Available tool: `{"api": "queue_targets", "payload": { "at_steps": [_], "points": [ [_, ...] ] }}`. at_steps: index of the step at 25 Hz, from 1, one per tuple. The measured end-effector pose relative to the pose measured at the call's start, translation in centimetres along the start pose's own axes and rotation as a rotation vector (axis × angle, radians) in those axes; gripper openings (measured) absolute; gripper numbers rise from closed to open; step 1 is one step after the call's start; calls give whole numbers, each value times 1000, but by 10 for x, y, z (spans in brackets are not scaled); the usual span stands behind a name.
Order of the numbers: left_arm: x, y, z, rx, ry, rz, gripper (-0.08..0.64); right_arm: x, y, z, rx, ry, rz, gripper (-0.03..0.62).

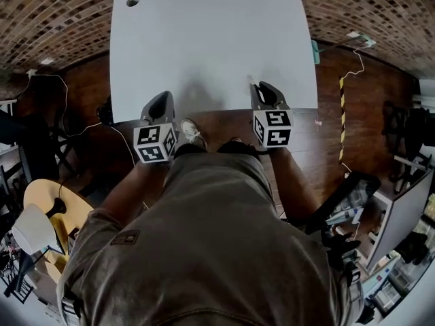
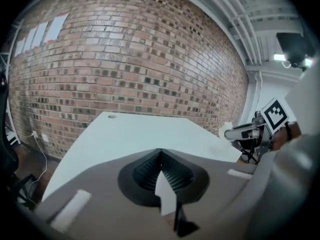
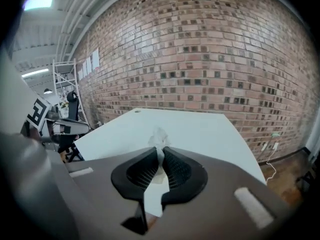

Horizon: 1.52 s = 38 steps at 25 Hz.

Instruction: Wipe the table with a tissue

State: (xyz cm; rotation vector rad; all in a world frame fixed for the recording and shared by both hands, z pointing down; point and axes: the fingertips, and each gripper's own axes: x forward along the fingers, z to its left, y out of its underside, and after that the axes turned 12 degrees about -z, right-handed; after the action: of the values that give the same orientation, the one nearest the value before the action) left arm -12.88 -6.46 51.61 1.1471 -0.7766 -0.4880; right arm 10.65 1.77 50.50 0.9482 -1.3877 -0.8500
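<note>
Right gripper (image 3: pixel 161 153) clamped on small crumpled white tissue (image 3: pixel 159 135), at near edge of pale rectangular table (image 1: pixel 211 39). Left gripper (image 2: pixel 160 153) pinched together, empty. Wiping looks barely started; whole tabletop probably left.

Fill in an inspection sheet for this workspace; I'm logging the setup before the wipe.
Surface: white table, bare, with a round hole at its far left corner.
Job's things: tissue, pinched in the right gripper.
Clutter: nothing seen.
Grippers: left gripper shut, empty; right shut on the tissue.
Cables: white cable on the floor, right of the table.
Surroundings: brick wall, wooden floor.
</note>
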Motion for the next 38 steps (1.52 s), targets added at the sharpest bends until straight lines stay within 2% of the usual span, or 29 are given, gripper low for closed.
{"api": "queue_targets", "payload": {
  "at_steps": [7, 11, 14, 24, 38],
  "points": [
    [-32, -27, -68, 27, -28, -144, 2, -53, -40, -3, -22, -95, -177, 43],
    [-58, -30, -117, 29, -40, -183, 2, -99, -39, -17, 6, -128, -220, 43],
    [-75, -33, -138, 16, -58, -204, 2, -126, -36, -24, 15, -139, -239, 41],
    [-91, -31, -167, 4, -3, -188, 2, -173, -32, -26, 37, -102, -261, 40],
    [-99, -28, -167, 0, 27, -177, 2, -180, -33, -16, 25, -74, -264, 37]
  ]
}}
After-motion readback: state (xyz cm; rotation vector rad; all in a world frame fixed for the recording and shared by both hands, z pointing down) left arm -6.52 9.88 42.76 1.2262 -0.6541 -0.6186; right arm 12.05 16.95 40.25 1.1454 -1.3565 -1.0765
